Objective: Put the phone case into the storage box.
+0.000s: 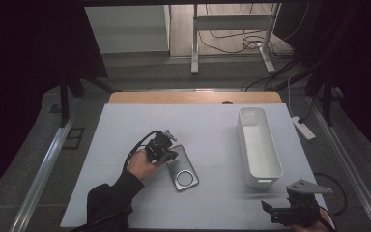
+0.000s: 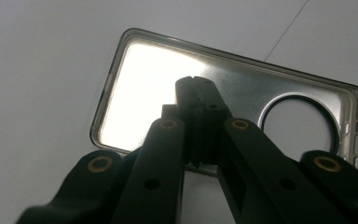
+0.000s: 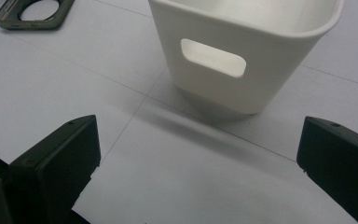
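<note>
Pale counter (image 1: pixel 125 193) carries a thin, glossy phone case (image 1: pixel 184 169), likely light, flexy, slippery; grip a long rim. Left claw (image 2: pixel 196 84) sits pressed together over it; right claw (image 3: pixel 198 154) gapes near the white bin (image 1: pixel 258 145)

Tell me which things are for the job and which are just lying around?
For the job, probably:
phone case, under the shut left gripper
white bin
right gripper, open

Just around:
cables on the floor
power strip

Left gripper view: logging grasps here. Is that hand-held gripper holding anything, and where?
Yes: the left hand-held gripper is shut on the phone case, at its long edge.
</note>
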A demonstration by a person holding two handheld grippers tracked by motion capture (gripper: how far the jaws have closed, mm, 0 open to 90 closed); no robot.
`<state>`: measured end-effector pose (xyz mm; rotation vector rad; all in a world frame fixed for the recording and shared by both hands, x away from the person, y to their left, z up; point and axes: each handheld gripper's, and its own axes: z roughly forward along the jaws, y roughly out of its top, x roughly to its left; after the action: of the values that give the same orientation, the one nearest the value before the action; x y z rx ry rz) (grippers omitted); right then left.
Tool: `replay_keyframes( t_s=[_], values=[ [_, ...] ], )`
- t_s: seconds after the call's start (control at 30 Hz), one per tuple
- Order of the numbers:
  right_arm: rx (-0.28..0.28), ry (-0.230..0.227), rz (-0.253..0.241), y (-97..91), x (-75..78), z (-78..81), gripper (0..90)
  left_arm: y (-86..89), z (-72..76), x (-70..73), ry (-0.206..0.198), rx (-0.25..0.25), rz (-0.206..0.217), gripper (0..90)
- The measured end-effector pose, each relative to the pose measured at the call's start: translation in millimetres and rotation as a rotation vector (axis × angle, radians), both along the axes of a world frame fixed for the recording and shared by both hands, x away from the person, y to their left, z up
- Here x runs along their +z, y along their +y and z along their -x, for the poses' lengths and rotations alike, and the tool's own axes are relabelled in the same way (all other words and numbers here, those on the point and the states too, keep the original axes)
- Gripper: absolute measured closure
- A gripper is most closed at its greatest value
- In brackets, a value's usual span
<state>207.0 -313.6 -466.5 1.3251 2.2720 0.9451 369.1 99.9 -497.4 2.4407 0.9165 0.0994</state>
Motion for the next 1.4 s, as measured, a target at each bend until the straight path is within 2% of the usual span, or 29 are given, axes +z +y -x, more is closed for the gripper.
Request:
replay_keyframes(
  t_s=[0.47, 0.5, 0.87, 1.4],
  values=[
    [-0.001, 0.0, 0.001, 0.0, 0.0, 0.1, 0.0, -0.3, -1.2, -16.7, 0.01, 0.005, -0.032, 89.1],
    [-0.001, 0.0, 0.001, 0.0, 0.0, 0.1, 0.0, 0.1, -1.2, -17.2, 0.01, 0.007, -0.023, 89.1],
    [0.0, 0.0, 0.002, 0.1, 0.0, 0.3, 0.0, 12.7, -6.0, -17.6, 0.012, 0.046, -0.034, 89.1],
    [0.001, 0.0, 0.005, 0.1, 0.0, 0.5, 0.1, 24.1, -0.3, -17.2, 0.021, 0.043, -0.05, 89.1]
  ],
)
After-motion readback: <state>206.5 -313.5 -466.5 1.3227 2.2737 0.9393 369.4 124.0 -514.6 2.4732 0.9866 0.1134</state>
